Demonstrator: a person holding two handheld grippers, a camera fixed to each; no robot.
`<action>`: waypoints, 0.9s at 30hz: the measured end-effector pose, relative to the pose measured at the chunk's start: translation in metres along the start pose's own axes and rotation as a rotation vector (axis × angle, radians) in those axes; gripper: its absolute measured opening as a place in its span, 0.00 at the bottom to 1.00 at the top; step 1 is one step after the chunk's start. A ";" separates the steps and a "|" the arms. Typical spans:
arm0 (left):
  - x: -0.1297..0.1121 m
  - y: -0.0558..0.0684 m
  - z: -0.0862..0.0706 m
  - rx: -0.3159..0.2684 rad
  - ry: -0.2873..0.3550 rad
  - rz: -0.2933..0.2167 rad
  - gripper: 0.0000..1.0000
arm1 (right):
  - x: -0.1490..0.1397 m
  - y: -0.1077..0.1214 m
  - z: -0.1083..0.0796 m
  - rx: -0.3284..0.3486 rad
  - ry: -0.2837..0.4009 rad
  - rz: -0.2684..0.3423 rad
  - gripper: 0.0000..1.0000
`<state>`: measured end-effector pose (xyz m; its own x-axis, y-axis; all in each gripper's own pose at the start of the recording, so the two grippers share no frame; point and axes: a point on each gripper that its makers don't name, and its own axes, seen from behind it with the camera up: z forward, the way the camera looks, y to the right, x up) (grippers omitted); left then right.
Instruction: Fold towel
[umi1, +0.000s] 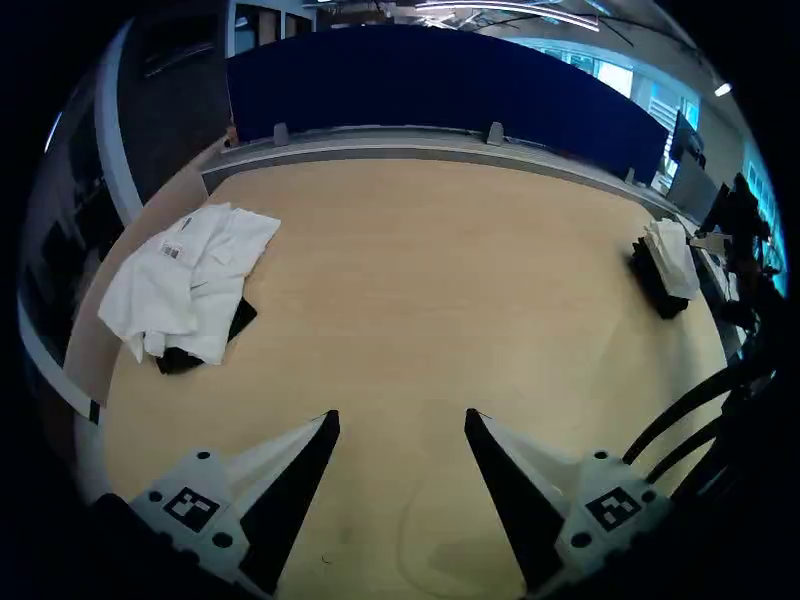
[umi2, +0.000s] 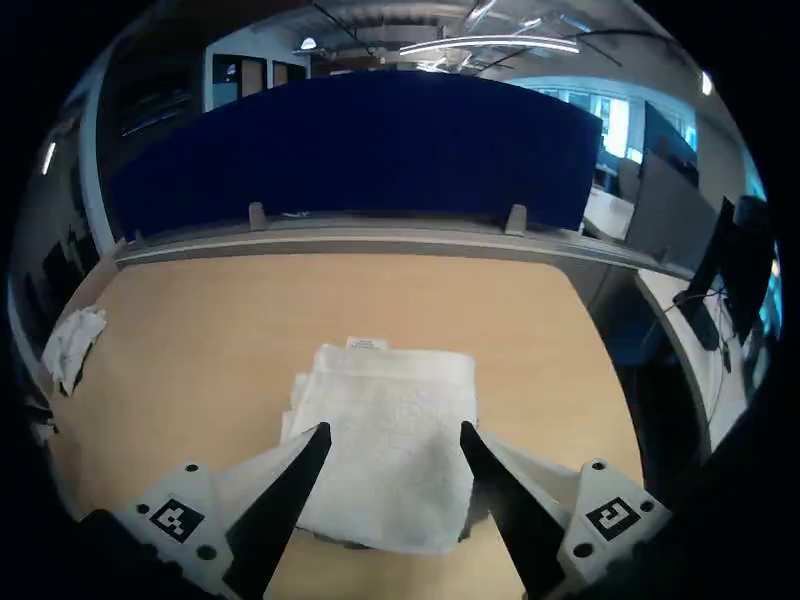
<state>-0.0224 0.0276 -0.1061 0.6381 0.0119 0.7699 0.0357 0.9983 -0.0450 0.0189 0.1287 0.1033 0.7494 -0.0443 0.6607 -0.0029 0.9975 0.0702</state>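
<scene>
1. In the left gripper view, the left gripper (umi1: 400, 415) hangs over a bare stretch of light wooden table (umi1: 430, 250). Its two fingers stand well apart with nothing between them.
2. At 9 o'clock in that view, a loose heap of white cloths (umi1: 190, 280) lies near the table's edge. It rests on a flat dark object (umi1: 178, 362) that pokes out beneath it. A small tag on the top cloth is too small to read.
3. At 3 o'clock, near the table's edge, a small white folded cloth (umi1: 672, 255) sits on a dark base (umi1: 650, 288). It is stretched by the lens, and I cannot tell what the base is.
4. Black cables (umi1: 690, 410) curve in at 4 o'clock, and their ends are cut off.
5. In the right gripper view, the right gripper (umi2: 393, 428) has its fingers spread. They straddle a folded white towel (umi2: 390, 390) that lies flat on the table, from the centre down to 6 o'clock.
6. The fingers overlap the towel's side edges. I cannot tell whether they touch it, and they are not clamped on it.
7. The towel's near corners are hidden behind the fingers. A dark sliver shows under its near edge, and a small label sticks out at its far edge.
8. The heap of white cloths (umi2: 72, 345) appears here at 9 o'clock, well apart from the towel.
9. A blue partition (umi2: 350, 150) stands behind the table at 12 o'clock. A dim monitor (umi2: 745, 260) stands at 3 o'clock.
</scene>
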 end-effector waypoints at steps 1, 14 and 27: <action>0.000 -0.001 0.000 0.002 0.000 -0.002 0.93 | 0.003 0.000 0.003 0.000 0.002 -0.001 1.00; -0.001 -0.009 0.001 0.024 -0.008 -0.022 0.93 | 0.022 -0.004 0.037 0.001 -0.009 -0.025 1.00; -0.001 -0.013 0.002 0.039 -0.012 -0.029 0.93 | 0.005 0.007 0.077 -0.013 -0.072 -0.020 1.00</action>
<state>-0.0248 0.0145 -0.1047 0.6279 -0.0163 0.7781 0.0240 0.9997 0.0017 -0.0283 0.1315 0.1649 0.6993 -0.0674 0.7116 0.0207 0.9970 0.0741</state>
